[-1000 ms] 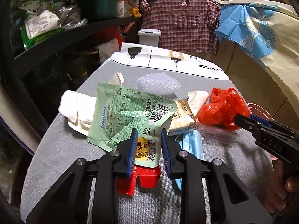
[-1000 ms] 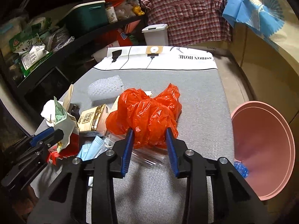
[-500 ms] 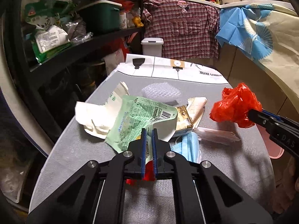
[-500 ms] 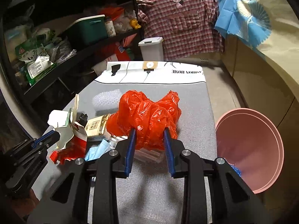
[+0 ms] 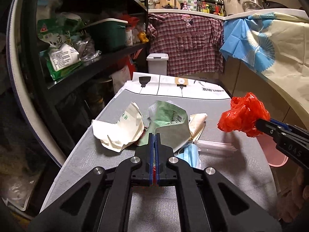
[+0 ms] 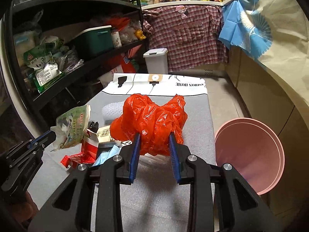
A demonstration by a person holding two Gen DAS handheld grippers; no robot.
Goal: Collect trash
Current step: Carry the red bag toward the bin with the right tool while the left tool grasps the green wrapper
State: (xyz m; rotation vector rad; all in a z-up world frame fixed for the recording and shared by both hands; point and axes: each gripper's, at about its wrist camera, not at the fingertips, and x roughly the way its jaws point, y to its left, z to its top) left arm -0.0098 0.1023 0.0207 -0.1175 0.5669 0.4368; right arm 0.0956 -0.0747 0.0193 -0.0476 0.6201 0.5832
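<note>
We note a pink basin (image 6: 251,154) standing beside the right edge of the grey worktop (image 6: 197,116); its contents cannot be made out. A white lidded bin (image 6: 156,60) stands beyond the far end.

The left gripper (image 5: 154,135) has just been closing; its jaws are now pressed together on the near edge of a green snack wrapper (image 5: 170,121), which hangs clear of the worktop. The right gripper (image 6: 154,137) is partly closed, its pads squeezing a crumpled red plastic bag (image 6: 152,119), also raised off the surface.

Between and below both grippers lies the remaining pile: a crumpled white paper bag (image 5: 119,133), a blue face mask (image 5: 190,153), a red carton (image 6: 85,150), a small beige box (image 6: 103,135), clear plastic film (image 5: 216,146) and bubble wrap (image 6: 112,111) farther off. Dark shelving (image 6: 77,63) runs along the left.
</note>
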